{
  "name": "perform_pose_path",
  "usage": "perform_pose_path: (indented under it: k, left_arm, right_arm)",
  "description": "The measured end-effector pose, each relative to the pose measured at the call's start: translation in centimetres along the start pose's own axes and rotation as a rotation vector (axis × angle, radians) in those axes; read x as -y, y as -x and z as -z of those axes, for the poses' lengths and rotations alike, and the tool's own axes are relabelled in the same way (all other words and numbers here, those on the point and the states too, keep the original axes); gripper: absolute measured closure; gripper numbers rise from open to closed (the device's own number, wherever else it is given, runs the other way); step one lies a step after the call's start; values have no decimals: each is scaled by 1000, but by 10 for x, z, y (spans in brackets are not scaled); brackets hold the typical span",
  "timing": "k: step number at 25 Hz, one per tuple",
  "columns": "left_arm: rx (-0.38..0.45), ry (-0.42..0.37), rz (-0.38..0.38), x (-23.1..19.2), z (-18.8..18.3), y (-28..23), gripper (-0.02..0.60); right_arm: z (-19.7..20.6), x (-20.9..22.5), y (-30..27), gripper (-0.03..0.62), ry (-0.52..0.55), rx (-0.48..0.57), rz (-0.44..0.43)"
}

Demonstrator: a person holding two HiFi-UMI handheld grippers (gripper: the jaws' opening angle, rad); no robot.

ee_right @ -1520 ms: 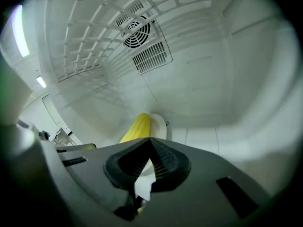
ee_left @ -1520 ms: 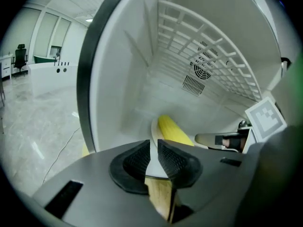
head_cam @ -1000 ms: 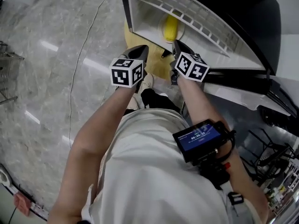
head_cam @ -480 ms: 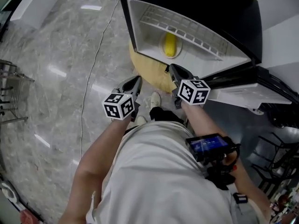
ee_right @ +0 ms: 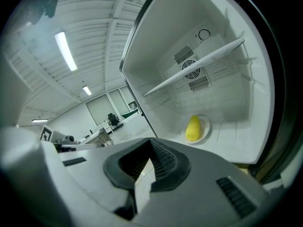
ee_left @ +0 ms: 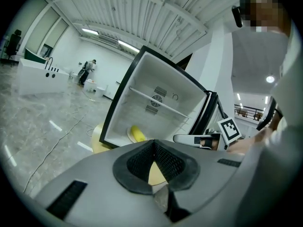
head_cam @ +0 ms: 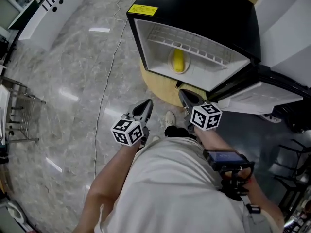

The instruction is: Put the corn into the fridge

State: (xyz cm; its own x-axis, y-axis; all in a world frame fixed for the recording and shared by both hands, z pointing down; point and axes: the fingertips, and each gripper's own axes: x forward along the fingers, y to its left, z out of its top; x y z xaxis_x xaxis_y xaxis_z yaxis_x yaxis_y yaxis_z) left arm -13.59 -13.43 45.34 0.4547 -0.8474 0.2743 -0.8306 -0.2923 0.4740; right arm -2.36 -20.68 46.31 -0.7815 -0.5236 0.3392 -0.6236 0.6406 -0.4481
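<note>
**Corn at rest inside the open fridge; both claws closed and empty**

The corn (head_cam: 178, 60) lies on a small white plate (ee_right: 209, 123) on the floor of the fridge (head_cam: 145, 45), below the wire shelf (head_cam: 194, 41). The door (head_cam: 262, 97) stands open to the right in the head view. The left gripper (head_cam: 147, 104) and the right gripper (head_cam: 184, 95) are held level in front of the person, well apart from the fridge opening. Each gripper's own view shows its ribbed pads pressed together with nothing between them.

Handling (judged). The cob looks stiff and fairly light. Its rows of kernels should give the pads some purchase, but the round section could let it roll on the plate or twist in a loose grip. The plate is shallow and may slide if the cob is pushed and not lifted. The soundest hold is across the thick middle, with the jaws set at right angles to the cob's length and closing on its two flanks. The tapered end offers less surface.

Orientation. The cob lies flat. Its long axis runs roughly front to back in the compartment, slightly skewed in the left gripper view. In the right gripper view the narrower end appears to point toward the back wall and the blunter end toward the opening.
</note>
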Motion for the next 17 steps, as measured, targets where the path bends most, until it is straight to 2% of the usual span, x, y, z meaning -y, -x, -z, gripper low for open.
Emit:
perform_pose_path:
  k: [17]
  left_arm:
    - [7,-40,41,16,0,0,574]
  right_arm:
    - [2,-12,23,586,20,36,1]
